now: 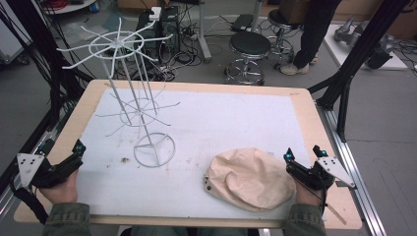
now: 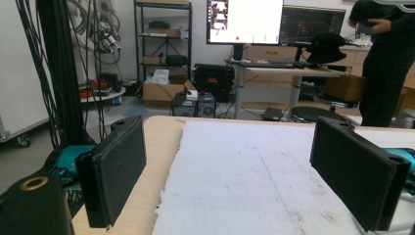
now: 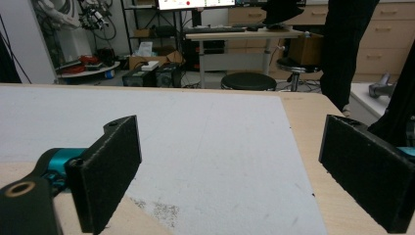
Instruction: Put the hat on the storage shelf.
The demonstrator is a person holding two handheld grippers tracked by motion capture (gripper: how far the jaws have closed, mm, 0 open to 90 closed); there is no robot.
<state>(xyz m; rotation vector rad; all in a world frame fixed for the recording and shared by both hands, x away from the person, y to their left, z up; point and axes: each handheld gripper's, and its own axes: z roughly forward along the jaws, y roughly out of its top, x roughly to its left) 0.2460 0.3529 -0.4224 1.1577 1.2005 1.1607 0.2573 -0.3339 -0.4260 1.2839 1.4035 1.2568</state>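
Your right gripper [image 1: 304, 156] sits at the near right corner of the table, its jaws spread wide with nothing between them; in the right gripper view [image 3: 230, 166] the two black pads stand well apart over bare white mat. Just to its left, close to the jaw tip and perhaps touching it, though the high view is too coarse to settle that, lies the beige cloth cap [image 1: 251, 178], a soft rumpled mound resting on the mat near the front edge; a pale sliver at the lower left of the right gripper view may be its edge. Your left gripper [image 1: 74, 156] rests at the near left corner, partly over the wooden rim of the table [image 1: 305, 105], and its jaws are likewise released and empty, as the left gripper view [image 2: 244, 171] shows with its pads far apart above the mat's ragged edge. The white mat [image 1: 236, 123] covers most of the tabletop. Toward the far left stands the white wire rack [image 1: 133, 98], upright on a ring base, with spokes radiating at two levels, well apart from the cap and from both grippers. Beyond the table a black stool [image 1: 250, 46] stands on the floor, and a person [image 1: 314, 29] stands near it.
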